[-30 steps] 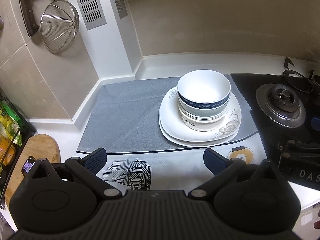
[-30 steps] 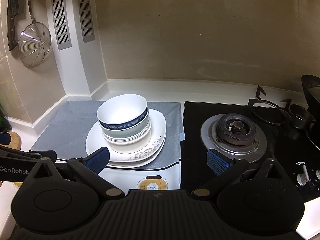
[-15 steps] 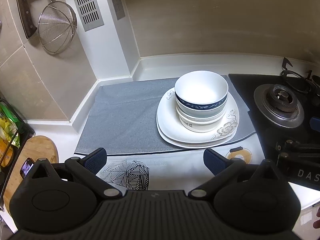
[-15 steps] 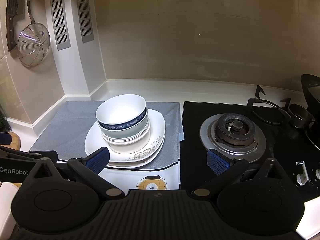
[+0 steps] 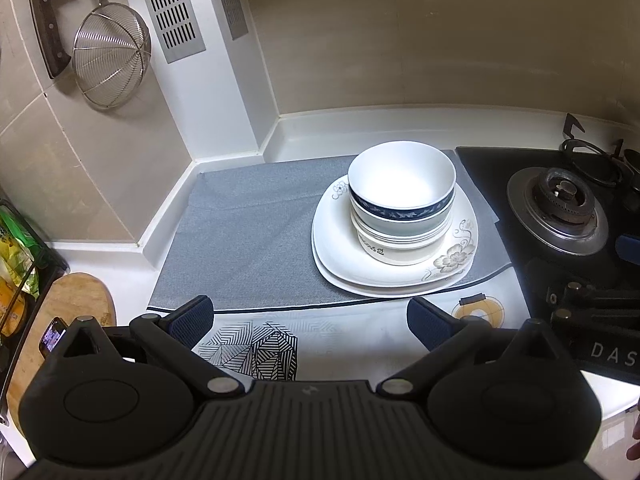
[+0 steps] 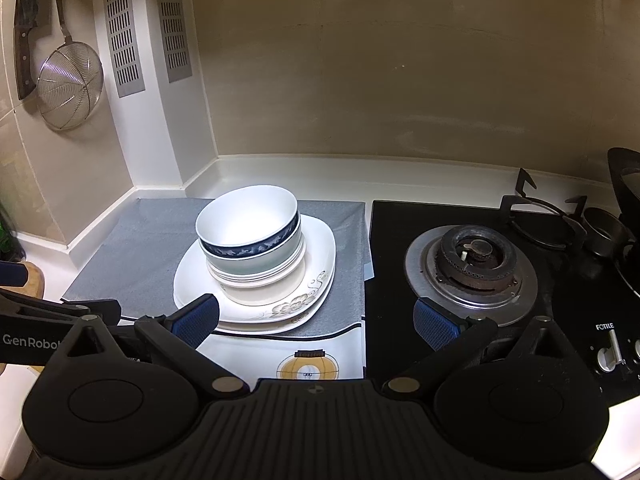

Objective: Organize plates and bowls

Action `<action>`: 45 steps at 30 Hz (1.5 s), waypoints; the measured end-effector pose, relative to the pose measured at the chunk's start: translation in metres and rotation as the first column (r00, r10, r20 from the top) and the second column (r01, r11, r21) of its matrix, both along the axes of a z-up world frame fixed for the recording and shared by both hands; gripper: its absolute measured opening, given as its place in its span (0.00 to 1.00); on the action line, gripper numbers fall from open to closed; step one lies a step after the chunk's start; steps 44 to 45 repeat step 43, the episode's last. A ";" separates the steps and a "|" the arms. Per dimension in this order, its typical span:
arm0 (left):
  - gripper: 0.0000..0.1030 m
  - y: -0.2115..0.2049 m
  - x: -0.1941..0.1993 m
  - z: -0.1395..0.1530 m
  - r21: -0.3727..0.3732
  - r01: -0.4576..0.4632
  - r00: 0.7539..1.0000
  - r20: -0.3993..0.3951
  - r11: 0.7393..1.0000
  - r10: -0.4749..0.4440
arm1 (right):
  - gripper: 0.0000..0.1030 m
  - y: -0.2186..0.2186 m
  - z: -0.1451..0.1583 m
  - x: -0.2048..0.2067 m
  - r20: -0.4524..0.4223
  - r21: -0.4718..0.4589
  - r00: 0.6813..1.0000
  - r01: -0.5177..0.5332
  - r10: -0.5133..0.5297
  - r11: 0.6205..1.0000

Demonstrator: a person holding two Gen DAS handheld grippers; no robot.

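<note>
Beige kitchen walls fill the upper half of both views, and below them I see the white table (image 5: 120, 280) running across the frame. A black gas hob (image 6: 472, 264) takes the right side of the right wrist view. A grey mat (image 5: 248, 240) covers the centre of the table, and the task's things all sit on its right part: two white square plates (image 5: 340, 256) stacked one on the other, and on them a nest of bowls, the top one a white bowl with a dark blue band (image 5: 401, 188). In the upper left of the frame a wire strainer (image 5: 111, 54) hangs on the wall.

My left gripper (image 5: 310, 318) sits at the bottom of its frame with its fingers spread wide and nothing between them, well short of the stack. My right gripper (image 6: 316, 320) is likewise spread and empty; its left finger overlaps the plate's near corner in the picture, but I cannot tell if it touches.

I judge the stacking is done or nearly so, with everything nested in one pile. If anything remains, the next move calls for squaring the bowls on the plates, closing gently on a rim so the smooth glaze does not slip.
</note>
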State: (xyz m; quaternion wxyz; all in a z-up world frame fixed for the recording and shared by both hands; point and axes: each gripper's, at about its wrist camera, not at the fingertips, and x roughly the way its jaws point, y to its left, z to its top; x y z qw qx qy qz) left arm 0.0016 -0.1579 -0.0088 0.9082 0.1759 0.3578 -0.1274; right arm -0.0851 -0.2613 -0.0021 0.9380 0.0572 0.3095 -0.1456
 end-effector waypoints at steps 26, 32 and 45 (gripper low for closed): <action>1.00 -0.006 0.006 0.000 0.002 0.011 1.000 0.003 1.000 -0.011 | 1.00 -0.007 0.002 0.006 0.010 -0.007 1.000 0.008 -0.008 1.000; 1.00 -0.010 0.010 -0.001 0.006 0.017 1.000 0.003 1.000 -0.017 | 1.00 -0.009 0.002 0.007 0.009 -0.006 1.000 0.011 -0.011 1.000; 1.00 -0.004 0.020 0.000 -0.014 -0.011 1.000 0.009 1.000 0.011 | 1.00 -0.006 0.004 0.019 0.018 -0.005 1.000 -0.007 0.007 1.000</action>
